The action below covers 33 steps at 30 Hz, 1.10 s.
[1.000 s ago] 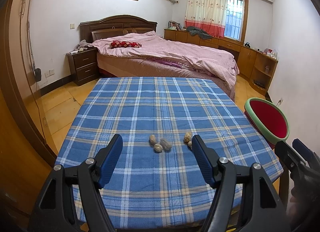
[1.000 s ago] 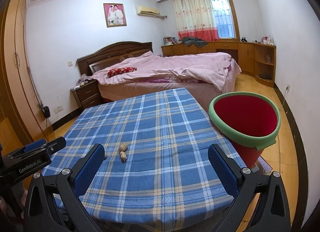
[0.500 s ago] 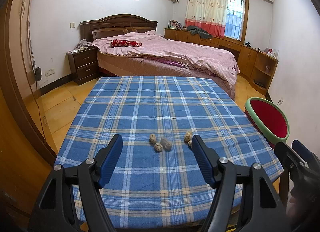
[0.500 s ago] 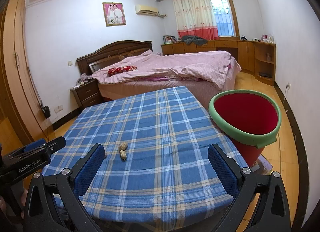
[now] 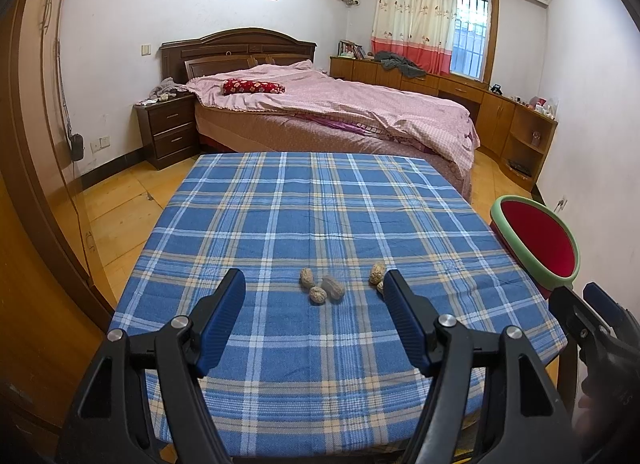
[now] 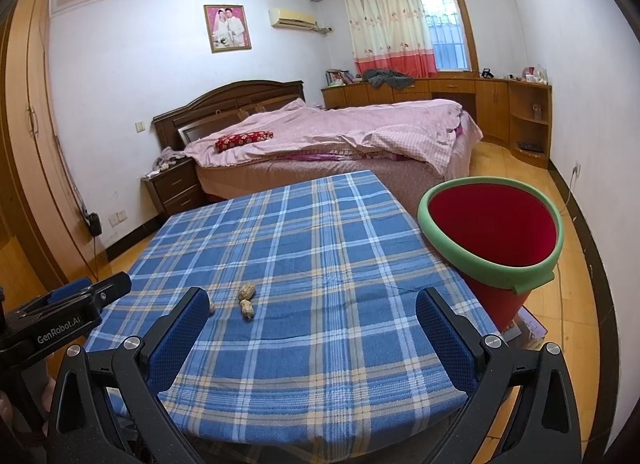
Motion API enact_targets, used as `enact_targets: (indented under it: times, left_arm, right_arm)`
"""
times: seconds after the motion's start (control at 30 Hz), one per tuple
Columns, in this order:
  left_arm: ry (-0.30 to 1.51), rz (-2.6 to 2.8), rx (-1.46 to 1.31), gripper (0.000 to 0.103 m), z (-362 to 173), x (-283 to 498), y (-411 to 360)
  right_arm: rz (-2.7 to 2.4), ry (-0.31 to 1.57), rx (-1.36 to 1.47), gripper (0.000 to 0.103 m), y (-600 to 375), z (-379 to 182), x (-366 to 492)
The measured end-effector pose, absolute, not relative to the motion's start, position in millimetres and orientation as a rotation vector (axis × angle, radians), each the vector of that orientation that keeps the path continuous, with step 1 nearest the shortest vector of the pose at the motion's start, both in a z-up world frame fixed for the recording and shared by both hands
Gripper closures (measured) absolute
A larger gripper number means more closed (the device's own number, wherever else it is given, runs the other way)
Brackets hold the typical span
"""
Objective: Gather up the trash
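Several peanut shells (image 5: 322,288) lie on the blue plaid tablecloth (image 5: 320,216) near its front; two more (image 5: 377,274) sit just by my left gripper's right finger. In the right wrist view two shells (image 6: 246,300) show. A red bucket with a green rim (image 6: 494,232) stands on the floor right of the table; it also shows in the left wrist view (image 5: 538,244). My left gripper (image 5: 314,284) is open and empty, above the table just short of the shells. My right gripper (image 6: 312,300) is open and empty over the table's front right part.
A bed with a pink quilt (image 5: 340,104) stands behind the table. A dark nightstand (image 5: 168,130) is at the back left. Wooden cabinets (image 5: 500,112) line the far right wall. A wardrobe (image 5: 24,144) stands on the left. The floor is wood.
Both views have shifted slightly; the scene sits a touch lower in the right wrist view. The shells and the bucket have not moved. Both grippers stay open.
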<state>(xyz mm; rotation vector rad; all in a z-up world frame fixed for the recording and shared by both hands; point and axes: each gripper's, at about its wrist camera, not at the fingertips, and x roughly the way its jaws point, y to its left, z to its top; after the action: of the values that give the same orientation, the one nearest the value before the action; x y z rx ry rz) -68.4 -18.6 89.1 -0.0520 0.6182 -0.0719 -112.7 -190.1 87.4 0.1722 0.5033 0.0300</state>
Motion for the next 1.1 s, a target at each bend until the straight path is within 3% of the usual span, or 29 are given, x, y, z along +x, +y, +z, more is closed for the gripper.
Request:
enact_targets:
  times: [1.1]
  left_arm:
    - [0.613, -0.072, -0.061, 0.032, 91.9, -69.9, -21.7]
  right_arm:
    - [0.033, 0.504, 0.177, 0.000, -186.7, 86.5, -114.5]
